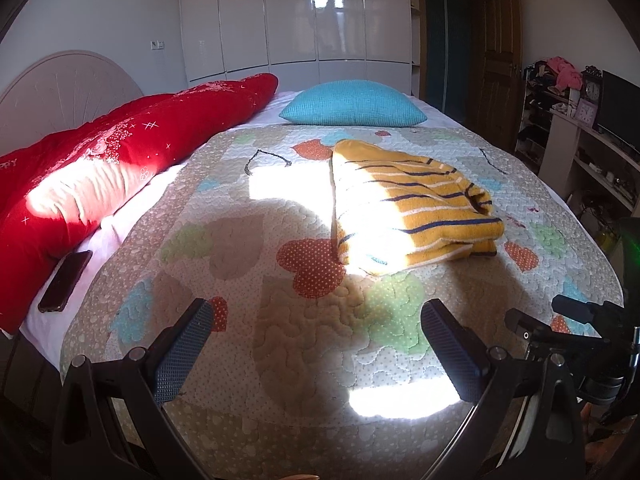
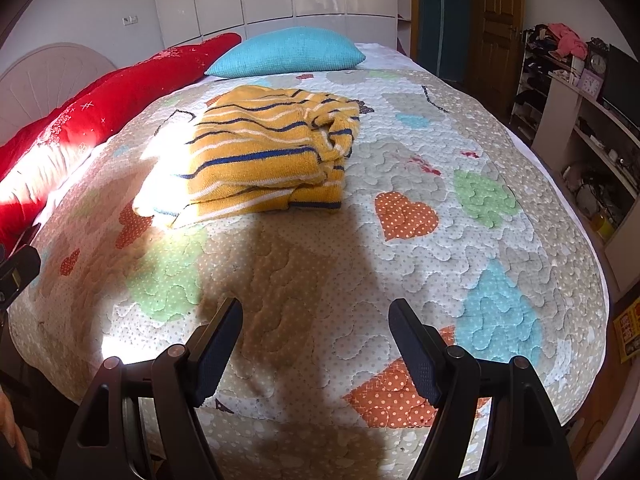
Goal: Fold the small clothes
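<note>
The left gripper [image 1: 318, 344] hangs over the near end of the bed, its jaws wide with only the quilt [image 1: 304, 340] showing between them. The right gripper [image 2: 316, 344] hangs likewise, jaws wide and nothing between them; part of it also shows past the left gripper's right jaw. Ahead of both, well beyond the fingertips, the sweater [image 1: 412, 216] lies folded on the quilt, yellow with dark and white stripes, its near left part washed out by a patch of sun. From the left gripper it sits ahead and a little to the right of the jaws; from the right gripper it sits ahead and to the left. Left of the left jaws, a phone [image 1: 65, 275] lies at the bed's edge beside a red duvet [image 1: 120, 152]. Farther on, behind the sweater, a blue pillow [image 1: 354, 104] rests near the wardrobe [image 1: 296, 16].
</note>
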Tool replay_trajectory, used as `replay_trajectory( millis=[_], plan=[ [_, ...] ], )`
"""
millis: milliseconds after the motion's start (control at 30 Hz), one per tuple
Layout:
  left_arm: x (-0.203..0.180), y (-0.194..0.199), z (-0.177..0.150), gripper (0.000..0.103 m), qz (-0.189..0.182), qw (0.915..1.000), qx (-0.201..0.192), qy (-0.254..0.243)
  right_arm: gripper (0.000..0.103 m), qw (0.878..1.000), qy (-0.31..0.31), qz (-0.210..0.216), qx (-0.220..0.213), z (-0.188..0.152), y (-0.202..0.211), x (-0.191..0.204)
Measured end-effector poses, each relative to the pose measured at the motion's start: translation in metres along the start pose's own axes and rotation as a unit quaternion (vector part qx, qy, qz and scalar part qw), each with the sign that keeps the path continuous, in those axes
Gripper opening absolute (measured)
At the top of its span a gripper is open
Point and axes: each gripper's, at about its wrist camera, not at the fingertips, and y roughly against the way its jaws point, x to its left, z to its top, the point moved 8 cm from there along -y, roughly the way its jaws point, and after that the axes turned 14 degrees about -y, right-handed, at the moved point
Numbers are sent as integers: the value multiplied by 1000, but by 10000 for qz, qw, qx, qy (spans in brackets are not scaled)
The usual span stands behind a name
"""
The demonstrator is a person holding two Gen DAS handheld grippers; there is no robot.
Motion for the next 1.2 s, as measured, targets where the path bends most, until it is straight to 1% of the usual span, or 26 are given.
replay_trajectory(
  millis=[100,333,667,1200],
  plan=[
    [-3,-7,-5,103,26,9998,152,-79,79,10000,-1,-37,30,-2,-2,-2],
    [-10,-22,-20,103,-192,9985,512,-37,79,9999,58,-122,89,-6,-6,-3],
    [-15,-28,-27,103,-290,9971,702,-35,80,9998,79,-149,109,-8,-7,-4],
    [-18,-35,-35,103,-375,9954,887,27,80,9996,151,-176,127,-12,-8,0]
  ],
)
